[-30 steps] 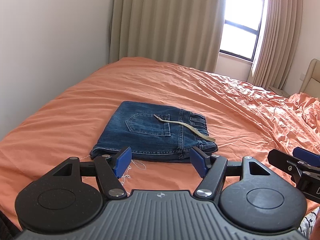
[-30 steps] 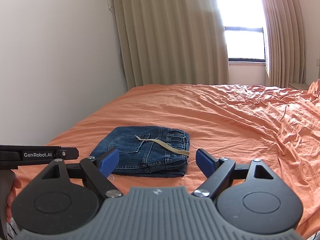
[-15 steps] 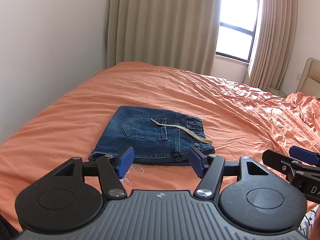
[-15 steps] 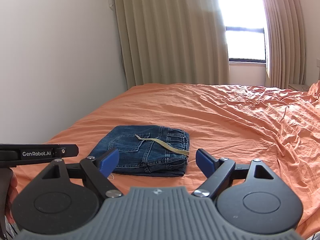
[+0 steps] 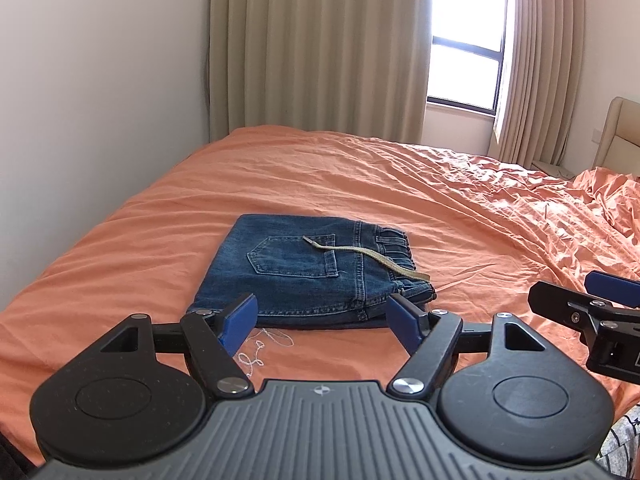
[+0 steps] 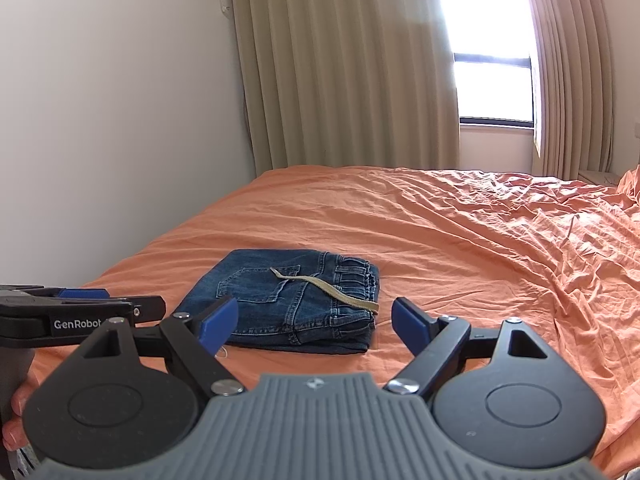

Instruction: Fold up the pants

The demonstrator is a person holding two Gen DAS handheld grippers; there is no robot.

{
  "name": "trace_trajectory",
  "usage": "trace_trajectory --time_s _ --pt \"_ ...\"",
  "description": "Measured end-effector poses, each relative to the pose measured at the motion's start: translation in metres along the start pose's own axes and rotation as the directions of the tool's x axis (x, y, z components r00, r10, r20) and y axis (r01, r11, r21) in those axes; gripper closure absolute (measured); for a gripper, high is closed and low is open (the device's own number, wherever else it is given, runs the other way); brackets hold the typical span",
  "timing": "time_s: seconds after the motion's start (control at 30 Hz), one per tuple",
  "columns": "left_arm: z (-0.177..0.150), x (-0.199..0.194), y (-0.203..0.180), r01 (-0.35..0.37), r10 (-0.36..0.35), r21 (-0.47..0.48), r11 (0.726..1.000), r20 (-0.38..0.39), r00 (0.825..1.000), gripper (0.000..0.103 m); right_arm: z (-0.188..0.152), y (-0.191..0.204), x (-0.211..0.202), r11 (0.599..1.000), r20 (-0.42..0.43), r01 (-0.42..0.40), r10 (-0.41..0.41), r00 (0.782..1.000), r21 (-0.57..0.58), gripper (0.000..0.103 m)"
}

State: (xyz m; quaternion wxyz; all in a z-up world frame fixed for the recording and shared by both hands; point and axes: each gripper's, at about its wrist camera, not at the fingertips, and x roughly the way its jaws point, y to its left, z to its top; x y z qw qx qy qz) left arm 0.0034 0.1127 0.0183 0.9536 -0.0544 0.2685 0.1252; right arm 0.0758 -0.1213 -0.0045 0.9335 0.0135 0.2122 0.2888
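Both tongs, the left tongs [image 5: 322,320] and the right tongs [image 6: 314,322], stand apart and hold nothing. Just beyond them the pants [image 5: 312,276] lie folded into a thick denim rectangle on the bed [image 5: 460,216], back pocket up, a beige cord [image 5: 360,254] across. Compared with one second ago, both tongs are slightly farther back. The orange sheet is wrinkled.

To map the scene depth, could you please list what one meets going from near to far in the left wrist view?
left gripper → loose white thread → folded jeans → orange bedsheet → beige curtains
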Motion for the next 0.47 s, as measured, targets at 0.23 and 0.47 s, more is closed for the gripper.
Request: trace_trajectory --time_s 0.23,0.47 --pt "0.0007 0.0006 -0.0008 -0.004 0.004 0.026 1.000 -0.002 1.000 0.017 0.0001 0.0010 -0.0009 1.000 0.001 -0.007 0.007 1.000 -0.004 0.023" --pt "0.0000 0.0000 0.0001 -0.008 0.008 0.020 1.000 0.001 1.000 0.017 -0.0002 0.0018 -0.0023 1.000 -0.002 -0.015 0.015 1.000 -0.010 0.023"
